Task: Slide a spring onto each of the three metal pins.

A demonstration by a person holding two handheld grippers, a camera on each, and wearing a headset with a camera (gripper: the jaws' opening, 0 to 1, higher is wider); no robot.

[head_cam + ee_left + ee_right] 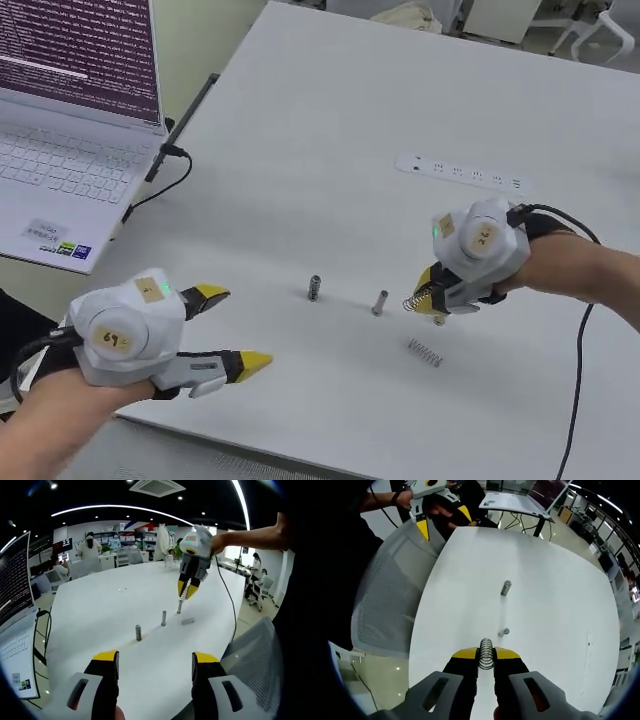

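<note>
**Alignment before the push**

The right gripper (pixel 430 297) has its jaws pressed onto a spring (pixel 486 652). It grips the spring across the coils close to the fingertips, so that one open end juts free to meet a pin. The spring hangs just above the nearest pin (pixel 179 608), with the gripper tilted down toward the white table (pixel 300 150).

The middle pin (pixel 380 302) stands bare. The far pin (pixel 314 288) looks ribbed and is likely sleeved already. A loose spring (pixel 425 352) lies near the pins, handy for the next pick.

The left gripper (pixel 238 327) hovers well apart from the pins. Its jaws are spread with nothing between them, probably to avoid knocking the upright pins.
</note>
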